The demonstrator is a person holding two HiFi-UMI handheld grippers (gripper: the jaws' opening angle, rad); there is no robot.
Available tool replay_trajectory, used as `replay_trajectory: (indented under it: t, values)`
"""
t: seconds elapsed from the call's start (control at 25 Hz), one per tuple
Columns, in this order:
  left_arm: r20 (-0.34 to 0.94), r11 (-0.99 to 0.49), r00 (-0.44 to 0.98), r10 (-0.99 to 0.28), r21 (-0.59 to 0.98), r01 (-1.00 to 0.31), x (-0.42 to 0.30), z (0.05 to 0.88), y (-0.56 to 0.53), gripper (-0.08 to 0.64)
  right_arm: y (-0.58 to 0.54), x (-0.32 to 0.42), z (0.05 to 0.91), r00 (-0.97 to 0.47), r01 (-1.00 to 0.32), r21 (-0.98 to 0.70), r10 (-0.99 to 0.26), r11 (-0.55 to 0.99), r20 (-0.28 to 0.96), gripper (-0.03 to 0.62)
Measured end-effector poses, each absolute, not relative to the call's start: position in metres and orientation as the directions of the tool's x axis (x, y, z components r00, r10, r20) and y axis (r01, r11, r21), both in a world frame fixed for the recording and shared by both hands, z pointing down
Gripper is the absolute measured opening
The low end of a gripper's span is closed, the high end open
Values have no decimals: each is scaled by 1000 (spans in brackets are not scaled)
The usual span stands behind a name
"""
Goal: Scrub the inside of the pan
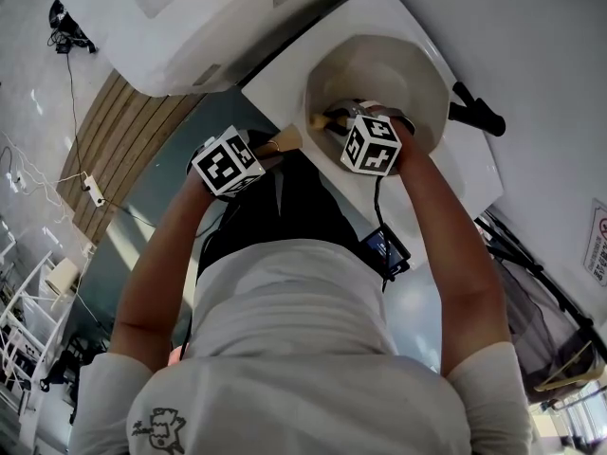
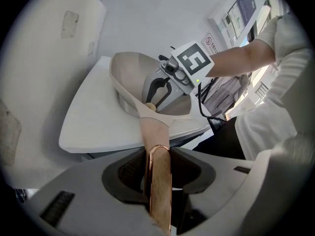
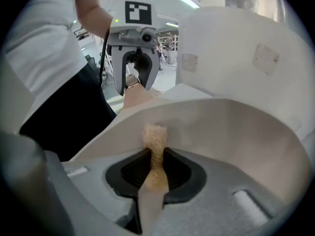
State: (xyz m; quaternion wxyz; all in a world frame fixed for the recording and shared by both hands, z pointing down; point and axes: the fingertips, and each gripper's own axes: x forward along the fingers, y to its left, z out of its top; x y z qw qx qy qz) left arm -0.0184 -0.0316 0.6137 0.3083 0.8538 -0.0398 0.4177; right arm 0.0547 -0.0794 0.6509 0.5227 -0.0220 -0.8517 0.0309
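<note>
A large white housing point(image 1: 190, 27) is standing just behind the pan point(image 1: 417, 60), and a black handle-like piece point(image 1: 479, 112) is lying beside the pan, past the edge of the white desk point(image 1: 285, 98). The pan is sitting on that desk, a deep rounded vessel with a smooth, matte cream inside. Its handle point(image 2: 155, 132), wood-toned with a copper-coloured edge, is sticking out toward the person, and the left gripper point(image 2: 158, 168) is pinching it between its jaws. The right gripper point(image 3: 156, 168) is covering the pan's near side, its jaws squeezing a coarse tan sponge point(image 3: 155, 136) inside the pan, toward the handle-side wall.
</note>
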Motion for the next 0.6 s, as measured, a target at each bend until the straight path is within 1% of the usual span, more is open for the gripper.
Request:
replay_trajectory:
  t: [0.12, 0.2, 0.32, 0.44, 0.6]
  values:
    - [736, -804, 650, 190, 497, -328, -18, 614, -31, 153, -64, 64, 650, -441, -21, -217, 186, 976, 878, 71]
    - [733, -801, 653, 190, 500, -329, -18, 613, -31, 153, -52, 74, 650, -407, -28, -302, 265, 953, 874, 71]
    - [731, -802, 655, 189, 500, -327, -18, 613, -32, 153, -38, 89, 653, -346, -75, -412, 364, 908, 865, 71]
    - [735, -806, 650, 193, 497, -323, -16, 614, -32, 152, -28, 110, 655, -253, -174, -504, 456, 846, 853, 71]
    - [736, -804, 647, 198, 499, -322, -12, 613, -30, 152, -13, 134, 650, -128, -303, -598, 590, 742, 797, 72]
